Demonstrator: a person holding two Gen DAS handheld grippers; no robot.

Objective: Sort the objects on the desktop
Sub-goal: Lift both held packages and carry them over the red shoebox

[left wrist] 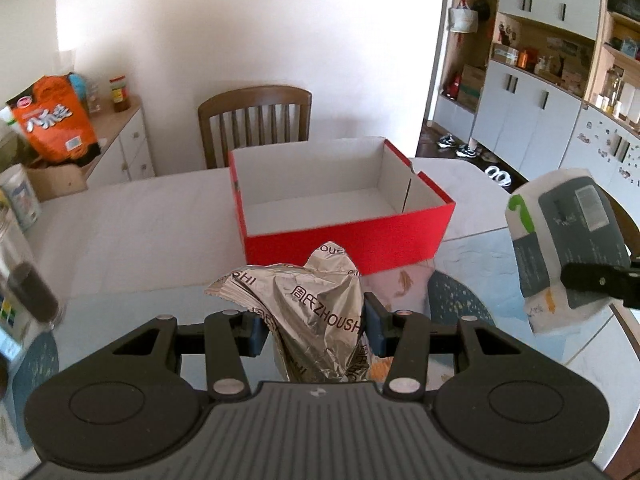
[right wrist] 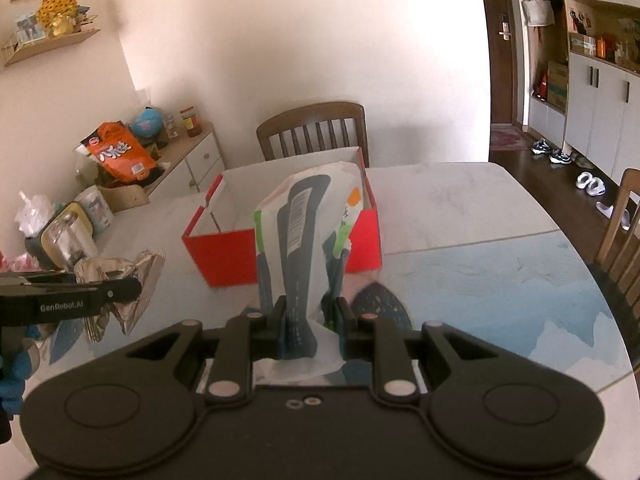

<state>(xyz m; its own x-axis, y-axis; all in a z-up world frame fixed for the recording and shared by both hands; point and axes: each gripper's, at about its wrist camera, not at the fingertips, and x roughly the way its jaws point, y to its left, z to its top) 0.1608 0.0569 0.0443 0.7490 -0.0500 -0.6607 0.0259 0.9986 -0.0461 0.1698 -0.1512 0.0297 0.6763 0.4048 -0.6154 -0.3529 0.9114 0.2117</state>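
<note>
My left gripper (left wrist: pixel 316 330) is shut on a crumpled silver foil snack bag (left wrist: pixel 308 308) and holds it above the table, just in front of the open red box (left wrist: pixel 344 240). My right gripper (right wrist: pixel 310 326) is shut on a white and grey packet (right wrist: pixel 304 232) with green and orange marks, held upright in front of the red box (right wrist: pixel 224 256). The box is white inside and looks empty. The packet also shows at the right of the left wrist view (left wrist: pixel 564 248). The foil bag and left gripper (right wrist: pixel 136 286) show at the left of the right wrist view.
A wooden chair (left wrist: pixel 256 120) stands behind the white table (left wrist: pixel 140 232). A glass jar (right wrist: pixel 68 240) and a tin (right wrist: pixel 96 208) stand at the table's left edge. An orange bag (left wrist: pixel 52 120) lies on a side cabinet. Another chair (right wrist: pixel 624 232) is at the right.
</note>
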